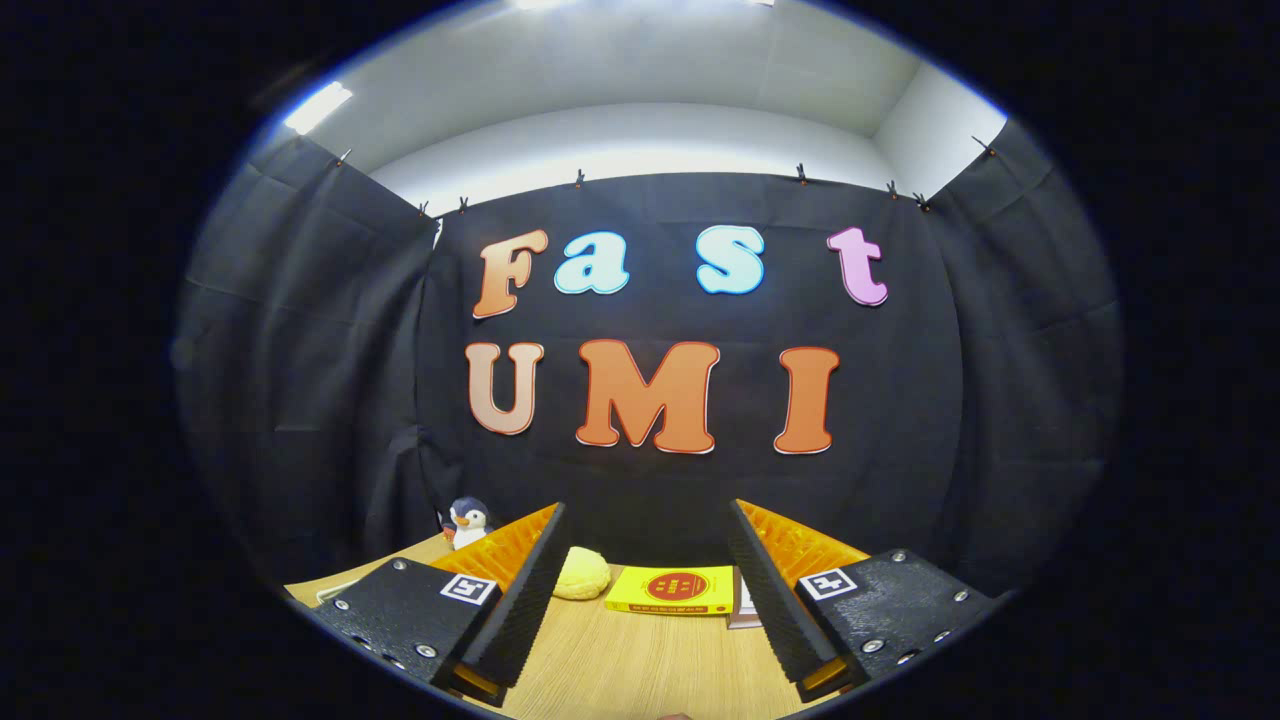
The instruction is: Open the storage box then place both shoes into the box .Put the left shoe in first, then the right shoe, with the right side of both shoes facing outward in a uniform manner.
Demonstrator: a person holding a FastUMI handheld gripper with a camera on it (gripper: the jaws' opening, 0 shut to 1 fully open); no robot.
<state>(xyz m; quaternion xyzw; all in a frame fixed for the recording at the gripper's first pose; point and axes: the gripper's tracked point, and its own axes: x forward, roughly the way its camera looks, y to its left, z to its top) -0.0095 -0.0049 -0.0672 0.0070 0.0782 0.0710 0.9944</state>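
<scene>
My gripper is held level above a wooden table, facing the booth's back wall. Its two fingers stand wide apart with nothing between them, so it is open. I can make out neither a storage box nor shoes from this angle.
Beyond the fingers, near the table's far edge, lie a yellow book with a red circle on its cover and a pale yellow round lump just left of it. A small plush penguin stands at the far left by the wall.
</scene>
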